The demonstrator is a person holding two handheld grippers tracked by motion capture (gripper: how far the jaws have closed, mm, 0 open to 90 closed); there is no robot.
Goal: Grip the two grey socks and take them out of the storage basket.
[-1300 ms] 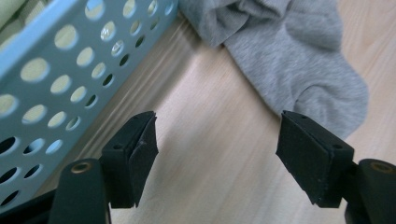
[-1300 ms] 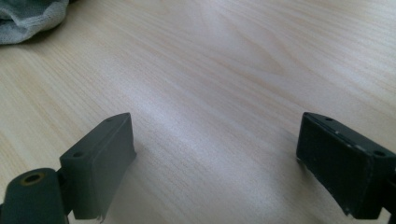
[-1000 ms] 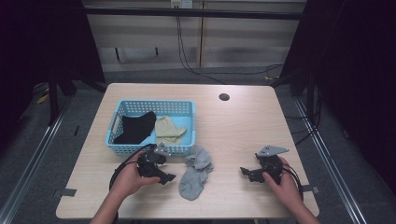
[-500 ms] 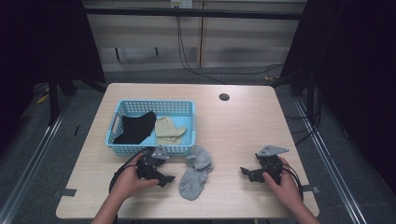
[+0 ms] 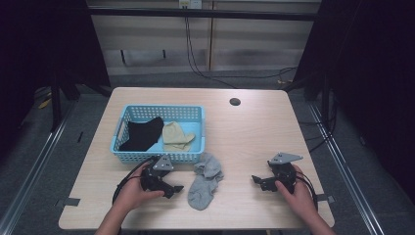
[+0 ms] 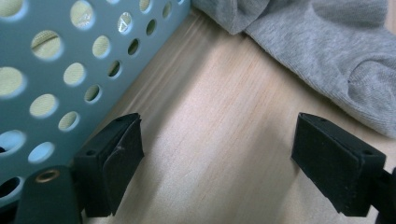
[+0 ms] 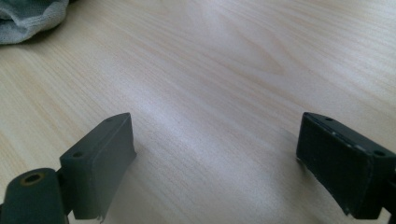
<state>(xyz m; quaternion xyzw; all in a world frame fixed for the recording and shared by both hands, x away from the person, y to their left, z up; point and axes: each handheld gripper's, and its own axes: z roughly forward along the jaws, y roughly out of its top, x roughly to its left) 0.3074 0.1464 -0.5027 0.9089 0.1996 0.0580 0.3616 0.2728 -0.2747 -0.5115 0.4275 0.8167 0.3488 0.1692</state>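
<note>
L gripper (image 5: 172,187) jaws just opened wide, nothing between; grey sock (image 5: 204,179) lies just ahead-right, so grab comes next. R gripper (image 5: 260,181) released, empty, idle.

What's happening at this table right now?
A person sits at a wooden table with a tool in each hand. The left tool has just been opening its jaws; nothing is between them, and it rests beside the grey socks lying in front of the blue basket. A black sock and a beige sock lie in the basket. The right tool is open, resting on bare table to the right.
</note>
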